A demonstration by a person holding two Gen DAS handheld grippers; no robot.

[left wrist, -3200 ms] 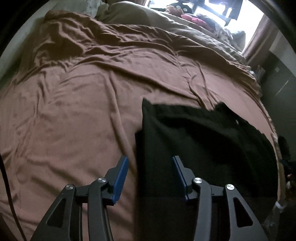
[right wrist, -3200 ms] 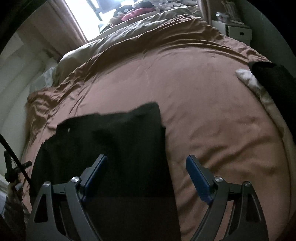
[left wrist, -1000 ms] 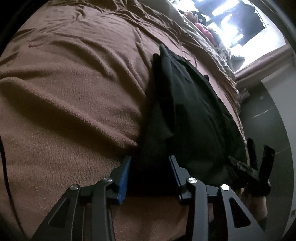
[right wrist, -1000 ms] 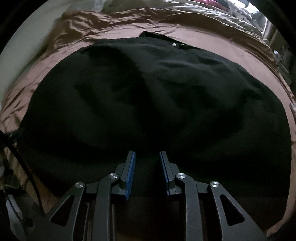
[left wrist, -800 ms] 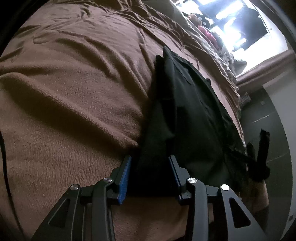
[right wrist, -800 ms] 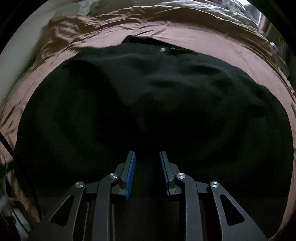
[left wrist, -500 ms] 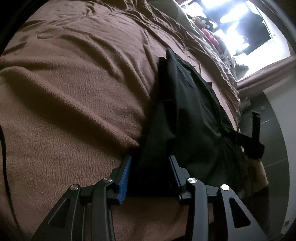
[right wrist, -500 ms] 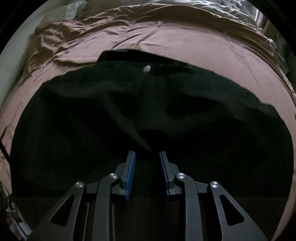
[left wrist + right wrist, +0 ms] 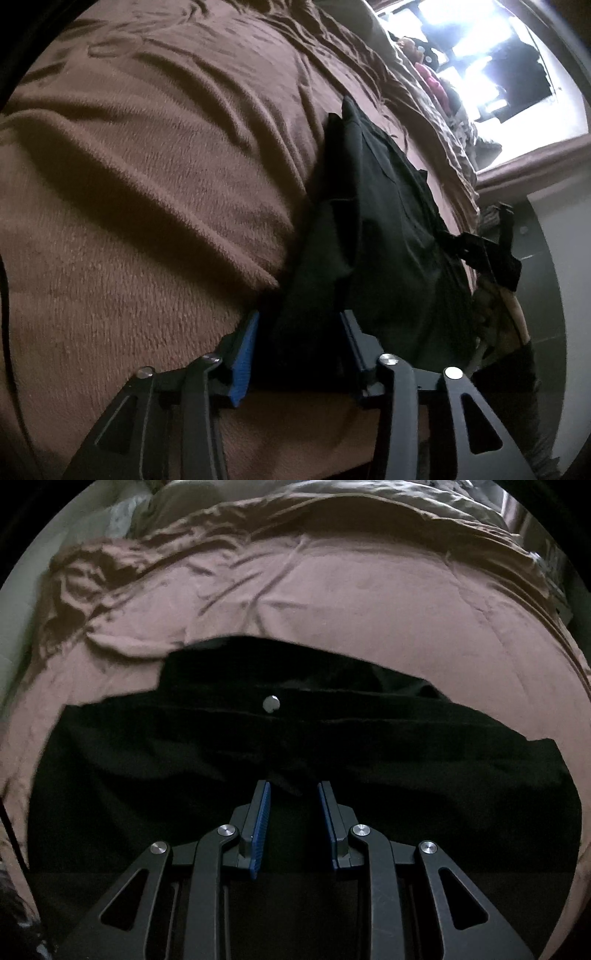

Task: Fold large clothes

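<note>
We note the left gripper (image 9: 299, 332), jaws just opening, straddling the black garment (image 9: 388, 229) on the brown blanket (image 9: 147, 184); right gripper (image 9: 293, 794) clamps it.

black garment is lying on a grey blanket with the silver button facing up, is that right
Not quite: the blanket is brown, not grey, as the right wrist view shows. The rest holds: the black garment lies on it with its silver button facing up.
</note>
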